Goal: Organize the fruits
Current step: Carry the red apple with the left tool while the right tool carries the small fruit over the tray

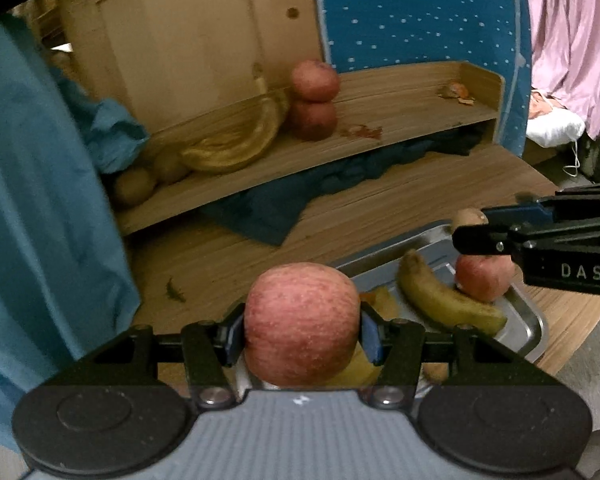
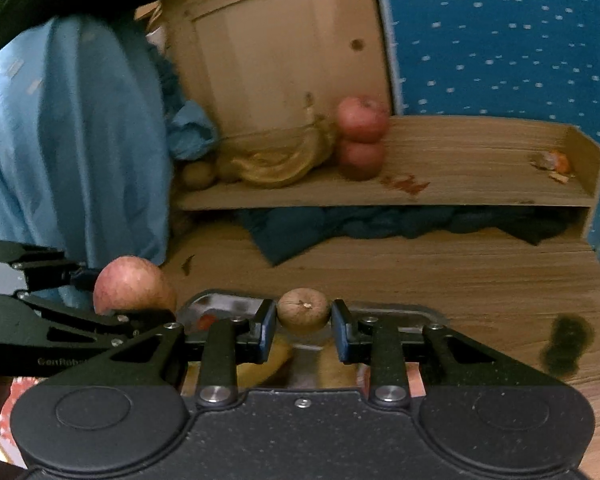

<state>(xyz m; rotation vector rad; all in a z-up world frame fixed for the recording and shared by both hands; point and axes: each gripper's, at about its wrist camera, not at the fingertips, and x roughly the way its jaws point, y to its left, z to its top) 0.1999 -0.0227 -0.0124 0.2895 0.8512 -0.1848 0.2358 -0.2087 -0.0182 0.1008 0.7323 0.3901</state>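
A wooden table (image 2: 440,276) carries a metal tray (image 1: 534,320), a crumpled dark blue cloth (image 2: 340,228) and a raised wooden shelf (image 2: 460,172). On the shelf lie bananas (image 1: 240,144), two stacked apples (image 1: 314,100), brown round fruits (image 1: 134,186) at the left end and orange peel (image 2: 554,162) at the right end.

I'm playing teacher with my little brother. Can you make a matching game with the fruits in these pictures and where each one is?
Things:
1. big red apple
2. small brown fruit
3. banana
4. two stacked apples

Places:
A. lying in the metal tray
B. on the wooden shelf
C. between the right gripper's fingers
D. held in the left gripper

Pairs: 1-D, 2-C, 3-A, 4-B
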